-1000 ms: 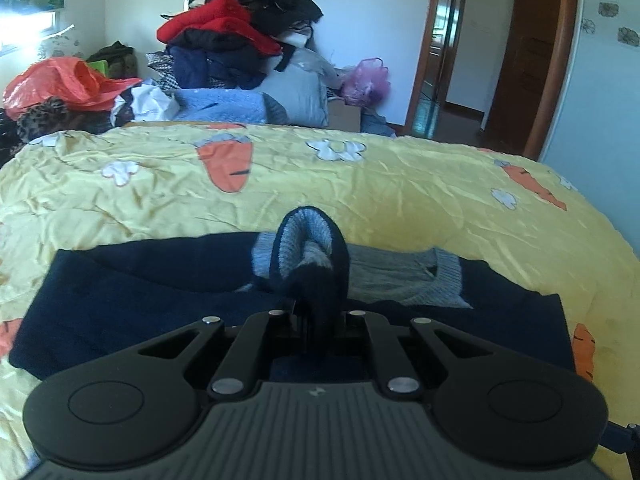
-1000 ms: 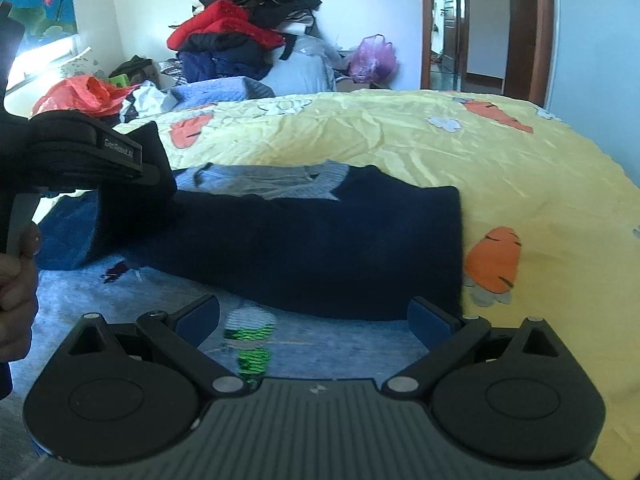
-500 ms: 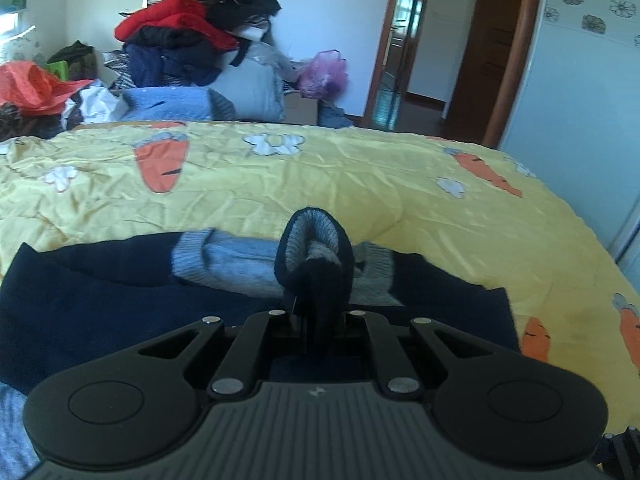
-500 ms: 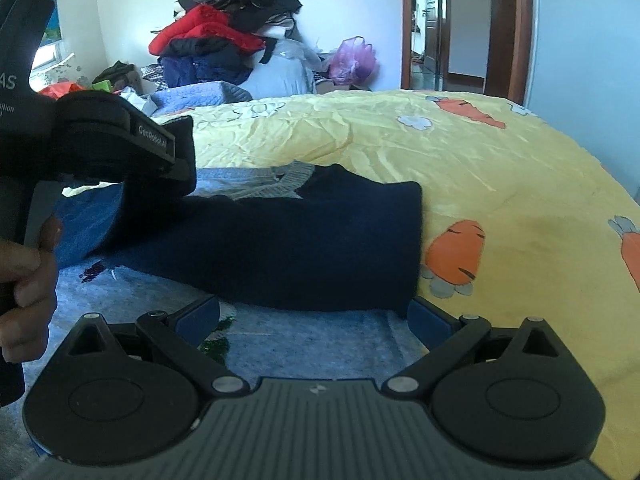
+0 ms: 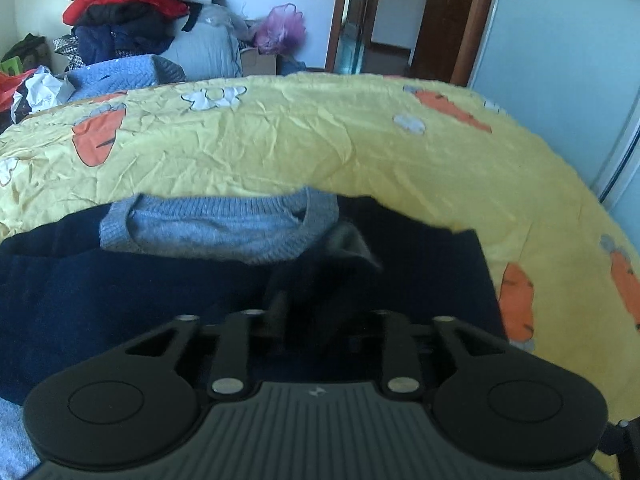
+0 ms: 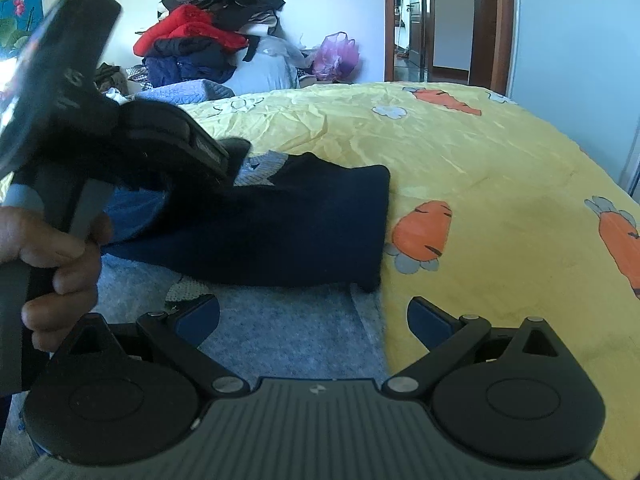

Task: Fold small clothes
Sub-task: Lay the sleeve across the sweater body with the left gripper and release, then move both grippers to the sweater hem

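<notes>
A navy sweater (image 5: pixel 120 280) with a grey knit collar (image 5: pixel 216 236) lies flat on the yellow carrot-print bedspread (image 5: pixel 320 140). My left gripper (image 5: pixel 316 300) hovers low over its right half. Its jaws are opening, and the dark sleeve cuff (image 5: pixel 344 248) sits blurred and loose between them, not pinched. In the right wrist view the sweater (image 6: pixel 300 236) lies folded, with the left gripper (image 6: pixel 224 160) above it, held by a person's hand (image 6: pixel 60 256). My right gripper (image 6: pixel 312 316) stands open with nothing between its blue pads (image 6: pixel 196 316), over a blue-grey cloth (image 6: pixel 288 340) near the sweater's front edge.
A tall heap of clothes (image 5: pixel 132 12) and a purple bag (image 5: pixel 280 32) stand beyond the bed's far side. An open wooden doorway (image 5: pixel 360 16) is at the back right. Bare yellow bedspread (image 6: pixel 500 184) stretches to the right of the sweater.
The left gripper carried the pinched sleeve cuff rightward and lower across the sweater; its jaws have now parted and the cuff has slipped down. The right gripper stayed open and shifted slightly.
</notes>
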{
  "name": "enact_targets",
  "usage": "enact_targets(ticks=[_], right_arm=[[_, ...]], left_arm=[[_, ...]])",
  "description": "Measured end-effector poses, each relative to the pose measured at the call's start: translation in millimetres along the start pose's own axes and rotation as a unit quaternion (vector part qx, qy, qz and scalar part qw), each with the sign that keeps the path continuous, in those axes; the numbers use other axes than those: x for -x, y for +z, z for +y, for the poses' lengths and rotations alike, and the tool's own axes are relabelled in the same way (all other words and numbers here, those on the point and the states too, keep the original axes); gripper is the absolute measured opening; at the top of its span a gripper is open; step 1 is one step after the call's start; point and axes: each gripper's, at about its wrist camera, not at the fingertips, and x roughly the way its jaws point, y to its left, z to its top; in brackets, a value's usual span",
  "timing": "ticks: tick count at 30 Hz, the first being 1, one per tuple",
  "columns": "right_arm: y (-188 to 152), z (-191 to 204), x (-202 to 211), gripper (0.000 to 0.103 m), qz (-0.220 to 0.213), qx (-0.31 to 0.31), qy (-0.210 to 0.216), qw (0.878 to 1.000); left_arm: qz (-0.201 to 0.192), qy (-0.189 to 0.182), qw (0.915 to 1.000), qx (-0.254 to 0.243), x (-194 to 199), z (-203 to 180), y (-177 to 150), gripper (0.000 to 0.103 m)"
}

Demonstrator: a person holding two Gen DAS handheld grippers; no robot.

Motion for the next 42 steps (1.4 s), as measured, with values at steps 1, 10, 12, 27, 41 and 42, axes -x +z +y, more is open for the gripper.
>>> enact_targets(ticks=[1,10,12,27,41,42], right_arm=[[-1,-1,0,0.1,0.001,-0.002,-0.001,1.0],[-7,-7,9,0.1,0.002,-0.011,-0.006,1.0],[-9,-8,12,0.1,0.002,-0.013,-0.006,1.0],[-34,-4,32,0.101,0.013,-0.012,0.009,1.0],[-72,-13,68,0.1,-0.006,0.016,0.078,0.997],[-76,-12,71,0.1,-0.007,0.022,0.081,0.996]], left_arm=[[-0.002,0.005,1.0,-0.002,1,-2,-1,0.057],[-0.029,0.022,0.9987,-0.034,18,-19,1,0.08],[-0.032,0.025,0.9985,-0.037,23,-21,2,0.08],[-0.015,0.051,0.9979,-0.038,56,-7,-37,0.082],[-0.028,0.127,0.9915,-0.013,154,75,-169,0.082],[-0.032,0.139,0.9897,-0.01,161,85,-176,0.082]])
